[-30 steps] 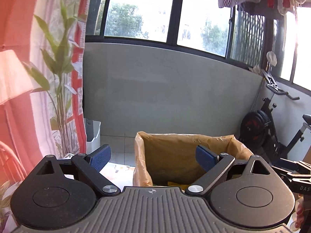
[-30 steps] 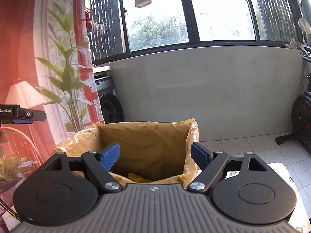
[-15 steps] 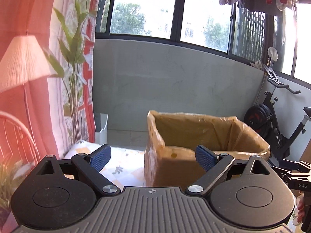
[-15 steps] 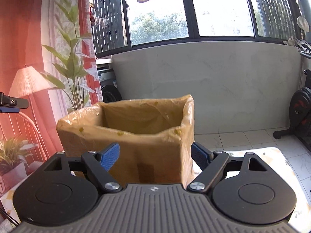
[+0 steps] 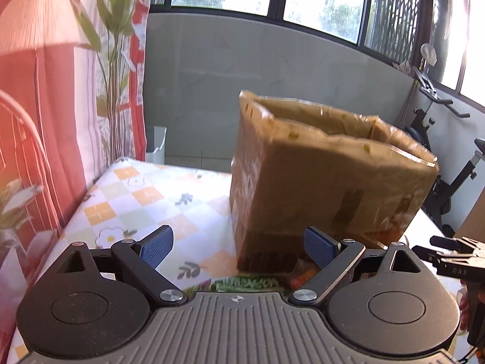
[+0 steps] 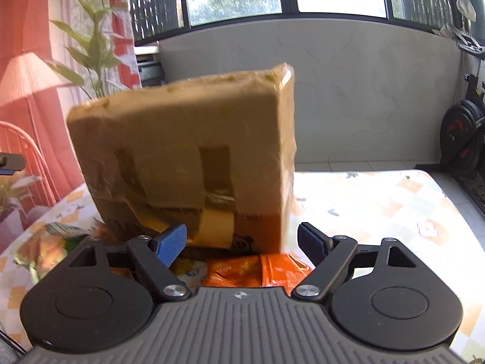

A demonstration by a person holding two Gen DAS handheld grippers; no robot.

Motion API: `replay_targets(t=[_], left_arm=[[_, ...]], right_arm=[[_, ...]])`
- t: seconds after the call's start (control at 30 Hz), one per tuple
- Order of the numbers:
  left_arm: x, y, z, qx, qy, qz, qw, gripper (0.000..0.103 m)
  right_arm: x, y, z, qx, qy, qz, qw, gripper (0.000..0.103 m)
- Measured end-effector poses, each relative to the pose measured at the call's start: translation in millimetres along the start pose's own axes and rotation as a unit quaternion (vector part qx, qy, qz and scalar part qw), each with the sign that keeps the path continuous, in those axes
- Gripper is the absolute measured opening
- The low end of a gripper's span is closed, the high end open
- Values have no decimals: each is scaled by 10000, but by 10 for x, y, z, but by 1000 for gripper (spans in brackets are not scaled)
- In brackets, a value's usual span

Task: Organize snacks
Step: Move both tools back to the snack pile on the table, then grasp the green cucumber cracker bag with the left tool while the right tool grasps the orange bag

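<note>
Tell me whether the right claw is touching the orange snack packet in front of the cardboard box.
Apart. In the right wrist view the right claw stands open, its blue pads clear of the orange packet.

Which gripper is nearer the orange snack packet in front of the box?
Right. The right gripper hangs open directly over the orange snack packet, by the cardboard box. The left gripper, also open, sits over a green packet further left.
</note>
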State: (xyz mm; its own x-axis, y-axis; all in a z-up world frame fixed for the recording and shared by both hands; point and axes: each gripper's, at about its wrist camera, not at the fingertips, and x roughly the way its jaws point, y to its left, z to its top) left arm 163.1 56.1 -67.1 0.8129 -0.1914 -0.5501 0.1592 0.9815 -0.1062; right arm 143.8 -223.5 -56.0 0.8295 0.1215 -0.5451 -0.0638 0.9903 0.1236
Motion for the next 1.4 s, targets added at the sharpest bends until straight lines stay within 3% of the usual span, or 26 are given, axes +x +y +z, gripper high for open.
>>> replay_targets(t=[0.13, 0.27, 0.5, 0.73, 0.9, 1.17, 1.4], left_arm=[[110, 61, -104, -129, 136, 10, 9998, 93], [171, 90, -140, -158, 180, -42, 9997, 93], [278, 72, -220, -211, 308, -76, 9993, 93], [245, 33, -274, -121, 306, -82, 9994, 93], [219, 23, -321, -120, 316, -86, 9994, 93], [262, 24, -421, -136, 417, -23, 9990, 93], [307, 54, -479, -155, 504, 32, 9986, 93]], right_arm=[[258, -174, -96, 291, 405, -226, 9985, 83], [388, -274, -184, 496, 803, -138, 9954, 83], [378, -206, -287, 505, 898, -43, 9947, 87], [184, -58, -308, 356, 691, -29, 9970, 68], [-9, 20, -413, 518, 584, 58, 9969, 61], [-147, 79, -652, 618, 538, 208, 9964, 66], [-12, -76, -680, 1135, 734, 418, 9899, 79]])
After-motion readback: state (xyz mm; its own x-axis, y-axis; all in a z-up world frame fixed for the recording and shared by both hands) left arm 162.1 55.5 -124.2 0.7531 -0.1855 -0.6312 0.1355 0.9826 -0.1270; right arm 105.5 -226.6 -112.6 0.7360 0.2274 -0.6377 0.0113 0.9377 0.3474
